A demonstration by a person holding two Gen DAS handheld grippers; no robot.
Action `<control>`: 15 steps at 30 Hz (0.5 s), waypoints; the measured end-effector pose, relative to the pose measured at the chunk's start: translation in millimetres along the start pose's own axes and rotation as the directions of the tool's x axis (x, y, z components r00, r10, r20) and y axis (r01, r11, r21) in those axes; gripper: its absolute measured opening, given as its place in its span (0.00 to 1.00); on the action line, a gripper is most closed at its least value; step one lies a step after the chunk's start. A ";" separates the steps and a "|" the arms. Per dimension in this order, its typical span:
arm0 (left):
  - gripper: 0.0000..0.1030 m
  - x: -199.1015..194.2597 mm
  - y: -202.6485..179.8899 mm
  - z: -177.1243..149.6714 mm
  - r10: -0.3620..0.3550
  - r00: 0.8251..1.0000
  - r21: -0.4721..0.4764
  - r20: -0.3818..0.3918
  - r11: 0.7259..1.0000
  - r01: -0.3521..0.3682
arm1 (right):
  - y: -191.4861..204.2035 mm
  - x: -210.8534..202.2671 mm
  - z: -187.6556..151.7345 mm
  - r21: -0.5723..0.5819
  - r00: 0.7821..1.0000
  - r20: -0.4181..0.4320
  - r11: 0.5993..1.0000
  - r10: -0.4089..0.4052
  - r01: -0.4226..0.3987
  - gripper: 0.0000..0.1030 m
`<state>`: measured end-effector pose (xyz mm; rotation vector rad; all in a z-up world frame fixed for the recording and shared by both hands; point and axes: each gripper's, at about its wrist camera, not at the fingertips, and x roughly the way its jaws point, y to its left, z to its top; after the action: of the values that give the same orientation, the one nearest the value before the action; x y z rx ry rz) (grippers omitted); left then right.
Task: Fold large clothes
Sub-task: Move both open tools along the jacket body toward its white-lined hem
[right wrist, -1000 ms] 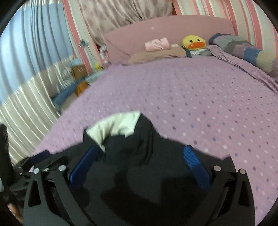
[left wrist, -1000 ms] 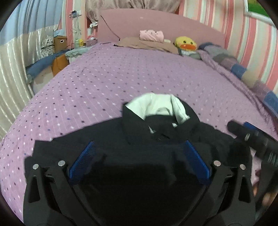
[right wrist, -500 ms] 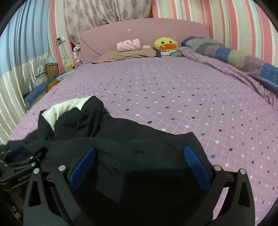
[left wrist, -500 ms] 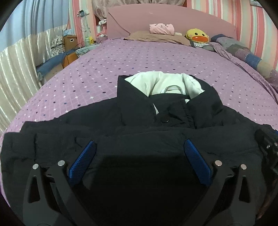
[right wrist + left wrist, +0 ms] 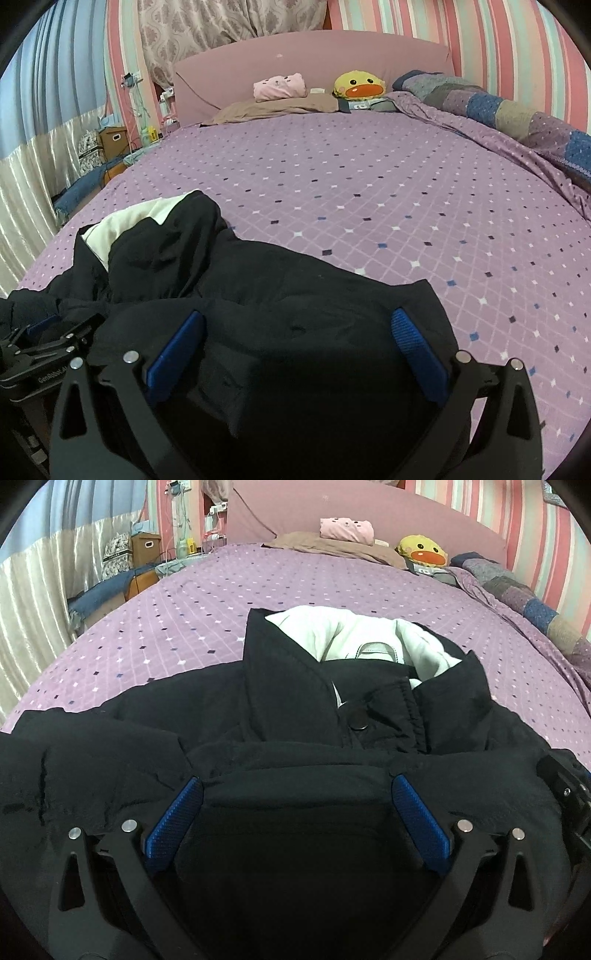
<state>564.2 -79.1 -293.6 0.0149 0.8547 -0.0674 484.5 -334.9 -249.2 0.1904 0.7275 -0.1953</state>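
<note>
A large black jacket (image 5: 295,716) with a white lining (image 5: 354,638) at its collar lies on the purple bed (image 5: 207,602), collar toward the headboard. My left gripper (image 5: 295,790) is open, with the jacket's near folded edge bulging between its blue pads. My right gripper (image 5: 295,325) is open too, over the jacket's right part (image 5: 295,291). The right gripper shows at the right edge of the left wrist view (image 5: 569,790). The left gripper shows at the lower left of the right wrist view (image 5: 44,354).
At the pink headboard (image 5: 295,66) lie a brown pillow (image 5: 277,107), a pink folded cloth (image 5: 280,86) and a yellow duck plush (image 5: 360,85). A patchwork quilt (image 5: 498,110) runs along the right edge. Boxes and clutter (image 5: 136,550) stand left of the bed.
Both grippers have dropped lower over the bed with the jacket. The jacket has spread wider and flatter on the bed, and its near edge now lies folded between the open fingers.
</note>
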 end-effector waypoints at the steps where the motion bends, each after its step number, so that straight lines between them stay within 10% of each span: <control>1: 0.97 2.9 -0.4 1.5 0.004 1.000 0.001 -0.004 1.000 -0.004 | 0.2 1.7 0.8 0.000 1.000 -0.005 1.000 0.001 -0.001 0.99; 15: 0.97 -5.2 -10.7 1.1 0.096 0.995 0.029 0.026 0.995 -0.097 | 19.1 -0.5 -0.3 -0.059 0.997 0.024 0.995 -0.080 0.081 0.99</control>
<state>560.9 -89.5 -288.8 0.0831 0.8268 0.0102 488.6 -316.4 -247.2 0.1016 0.7191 -0.2515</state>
